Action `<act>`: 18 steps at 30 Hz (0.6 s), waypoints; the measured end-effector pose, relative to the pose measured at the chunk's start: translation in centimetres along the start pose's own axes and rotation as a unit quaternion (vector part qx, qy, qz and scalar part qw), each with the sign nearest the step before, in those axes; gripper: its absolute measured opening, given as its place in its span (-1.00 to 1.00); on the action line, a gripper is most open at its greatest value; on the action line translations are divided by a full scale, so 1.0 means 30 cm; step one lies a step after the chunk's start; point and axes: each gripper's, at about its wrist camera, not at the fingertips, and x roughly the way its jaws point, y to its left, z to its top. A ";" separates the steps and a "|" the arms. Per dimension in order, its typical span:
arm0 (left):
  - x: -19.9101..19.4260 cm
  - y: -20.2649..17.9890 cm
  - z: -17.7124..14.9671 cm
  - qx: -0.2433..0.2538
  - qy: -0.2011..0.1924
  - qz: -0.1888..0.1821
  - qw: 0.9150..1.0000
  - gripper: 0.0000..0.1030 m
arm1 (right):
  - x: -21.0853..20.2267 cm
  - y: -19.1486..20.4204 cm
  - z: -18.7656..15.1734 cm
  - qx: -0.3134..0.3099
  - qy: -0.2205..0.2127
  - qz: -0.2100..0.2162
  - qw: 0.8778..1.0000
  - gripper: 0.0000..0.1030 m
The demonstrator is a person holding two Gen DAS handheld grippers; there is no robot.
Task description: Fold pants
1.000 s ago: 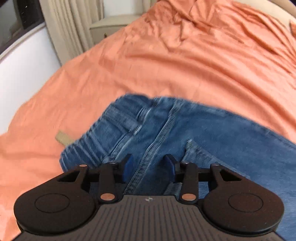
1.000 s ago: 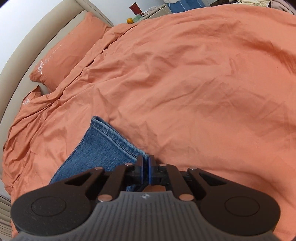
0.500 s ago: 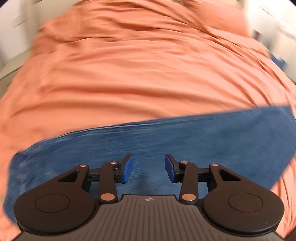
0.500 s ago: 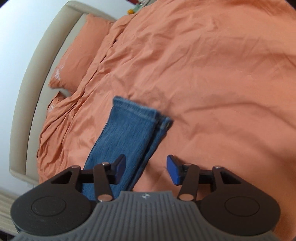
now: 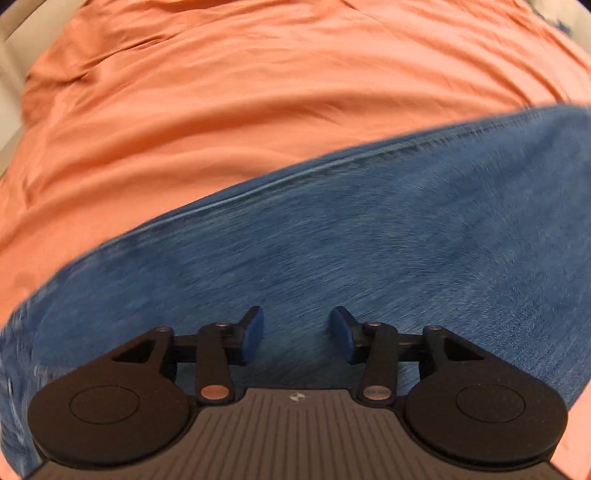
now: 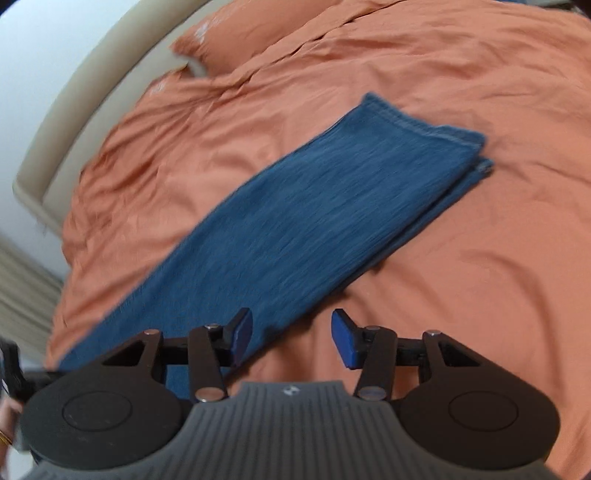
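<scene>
The blue jeans (image 6: 314, 206) lie flat on the orange bed cover, one leg stacked on the other, hems (image 6: 443, 136) pointing away at the upper right of the right wrist view. In the left wrist view the denim (image 5: 369, 251) fills the lower half, blurred. My left gripper (image 5: 297, 334) is open and empty, close above the denim. My right gripper (image 6: 291, 336) is open and empty, at the near edge of the leg, its left finger over denim and its right finger over the cover.
The orange bed cover (image 6: 480, 277) spreads all around the jeans. An orange pillow (image 6: 258, 29) and the beige headboard (image 6: 92, 96) lie at the upper left of the right wrist view. Part of a hand shows at that view's lower left edge (image 6: 5, 424).
My right gripper has let go of the hem, opened and drawn back along the legs. My left gripper stayed open and swung from the waistband to the leg fabric.
</scene>
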 end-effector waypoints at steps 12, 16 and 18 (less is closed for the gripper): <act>-0.266 0.145 -0.420 0.071 -0.045 -0.027 0.996 -0.04 | 0.090 0.544 -0.470 -0.171 0.102 0.104 0.974 -0.12; -0.253 0.216 -0.503 0.040 -0.061 0.005 0.997 -0.04 | 0.136 0.748 -0.638 -0.276 0.117 0.121 0.946 -0.11; -0.252 0.269 -0.546 0.005 -0.071 0.005 0.997 -0.04 | 0.160 0.849 -0.723 -0.327 0.124 0.134 0.927 -0.09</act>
